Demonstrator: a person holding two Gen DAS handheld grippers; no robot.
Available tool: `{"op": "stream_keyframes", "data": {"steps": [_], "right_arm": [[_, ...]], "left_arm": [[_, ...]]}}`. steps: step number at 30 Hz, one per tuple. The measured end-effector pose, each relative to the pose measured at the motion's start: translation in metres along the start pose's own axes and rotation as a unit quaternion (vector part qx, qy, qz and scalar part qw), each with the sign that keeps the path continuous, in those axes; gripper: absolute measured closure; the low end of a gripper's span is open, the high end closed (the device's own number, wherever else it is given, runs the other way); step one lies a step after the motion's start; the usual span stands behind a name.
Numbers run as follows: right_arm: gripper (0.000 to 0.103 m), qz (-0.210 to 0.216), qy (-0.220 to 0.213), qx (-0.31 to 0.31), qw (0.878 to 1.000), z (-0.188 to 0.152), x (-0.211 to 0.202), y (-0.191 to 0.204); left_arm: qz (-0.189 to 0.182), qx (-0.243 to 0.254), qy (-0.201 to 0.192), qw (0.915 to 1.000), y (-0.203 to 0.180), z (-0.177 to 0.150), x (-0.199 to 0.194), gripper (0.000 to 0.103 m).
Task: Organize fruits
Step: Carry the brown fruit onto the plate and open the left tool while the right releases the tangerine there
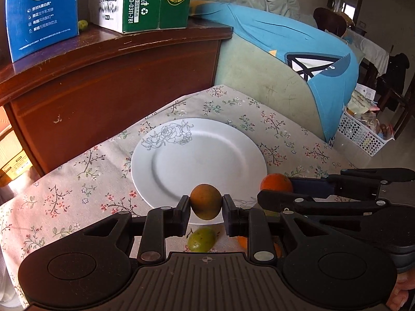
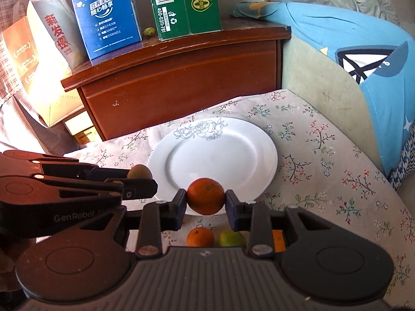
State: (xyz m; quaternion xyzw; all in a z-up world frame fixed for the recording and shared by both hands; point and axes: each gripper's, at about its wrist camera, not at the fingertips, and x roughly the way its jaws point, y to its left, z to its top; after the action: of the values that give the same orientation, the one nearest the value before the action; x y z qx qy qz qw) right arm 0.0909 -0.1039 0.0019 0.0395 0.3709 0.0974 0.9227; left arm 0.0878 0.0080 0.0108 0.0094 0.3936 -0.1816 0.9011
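A white plate (image 1: pixel 228 142) with a rose print lies on the floral tablecloth; it also shows in the right wrist view (image 2: pixel 233 142). My left gripper (image 1: pixel 206 204) is shut on a brownish-green fruit (image 1: pixel 206 200), held just above the plate's near rim. My right gripper (image 2: pixel 206 200) is shut on an orange (image 2: pixel 205 199), also above the near rim, and shows at the right of the left wrist view (image 1: pixel 276 182). On the cloth below lie a green fruit (image 1: pixel 201 239), an orange (image 2: pixel 199 237), another green fruit (image 2: pixel 230 238) and one more orange (image 2: pixel 278 239).
A dark wooden cabinet (image 1: pixel 116 77) stands behind the table with a blue carton (image 1: pixel 41 13) and a green box (image 1: pixel 155 2) on top, and a small green fruit (image 1: pixel 83 25) between them. A sofa with a blue cushion (image 1: pixel 298 41) is at the right.
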Motion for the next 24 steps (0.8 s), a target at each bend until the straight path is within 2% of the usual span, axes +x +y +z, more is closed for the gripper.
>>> {"op": "stream_keyframes", "data": {"steps": [16, 24], "right_arm": [[0.071, -0.019, 0.059, 0.010, 0.998, 0.009, 0.063, -0.020], [0.069, -0.013, 0.056, 0.015, 0.998, 0.012, 0.069, -0.021]], "left_arm": [[0.007, -0.026, 0.054, 0.9982, 0.021, 0.014, 0.071, 0.079], [0.017, -0.033, 0.055, 0.9978, 0.030, 0.018, 0.079, 0.077]]}}
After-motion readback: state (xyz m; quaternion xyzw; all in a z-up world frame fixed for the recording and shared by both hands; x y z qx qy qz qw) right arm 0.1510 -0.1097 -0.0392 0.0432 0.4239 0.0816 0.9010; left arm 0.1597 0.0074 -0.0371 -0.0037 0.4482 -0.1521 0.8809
